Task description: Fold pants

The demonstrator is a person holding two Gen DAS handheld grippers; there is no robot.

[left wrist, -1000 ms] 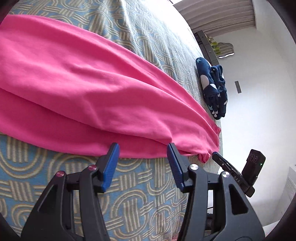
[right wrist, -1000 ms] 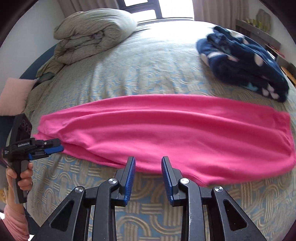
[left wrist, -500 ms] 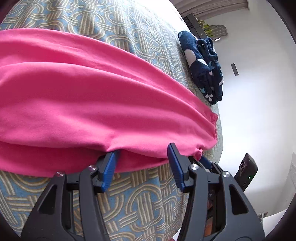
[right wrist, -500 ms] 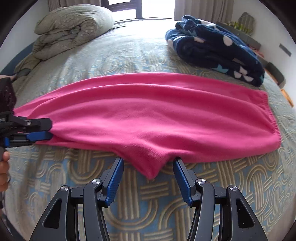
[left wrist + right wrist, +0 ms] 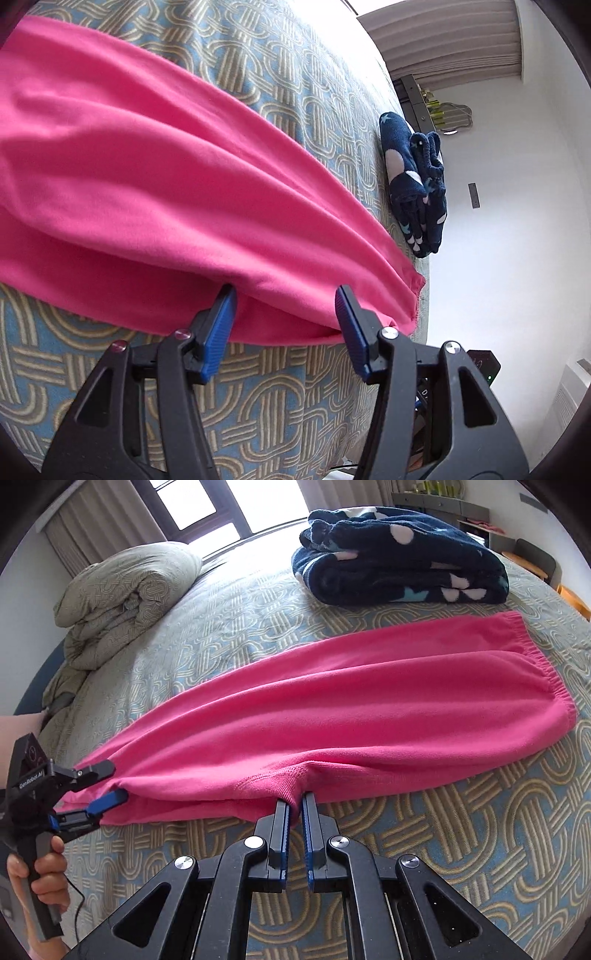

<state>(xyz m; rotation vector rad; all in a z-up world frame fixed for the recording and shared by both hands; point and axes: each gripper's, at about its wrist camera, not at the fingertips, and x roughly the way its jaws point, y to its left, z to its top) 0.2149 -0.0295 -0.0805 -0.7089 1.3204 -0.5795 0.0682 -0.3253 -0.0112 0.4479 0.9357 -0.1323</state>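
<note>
1 pair of pink pants (image 5: 332, 709) laid lengthwise across the patterned bedspread (image 5: 461, 849), legs stacked one on the other, elastic waistband towards the right of the right wrist view, leg ends towards the left. Soft ridges running along the length of the cloth; near edge bulging out to a point at the crotch seam.

Pinched at that point by the right gripper (image 5: 295, 801): 2 blue-padded fingers drawn narrow, almost parallel, a small tuck of pink cloth caught between them, tips low over the bedspread and aimed across the bed.

At the leg ends, the left gripper (image 5: 110, 781) set sideways, jaws wide apart, 1 finger over the top layer and 1 blue pad lower at the hem. Nothing clamped. Held from below by a hand (image 5: 44, 871) wrapped round the grip, thumb and curled fingers showing, a thin cable hanging beside it.

From the left wrist view, same left gripper (image 5: 284, 295) with both blue fingers spread wide, tips touching the near edge of the pants (image 5: 147, 177), bottom layer of pink cloth lying between them over the bedspread (image 5: 258, 398).

Beyond the pants, well apart from them: 1 folded navy blanket (image 5: 399, 554) with pale spots near the far side of the bed, and 1 bundled grey duvet (image 5: 122, 594) by the window (image 5: 192, 502).
</note>
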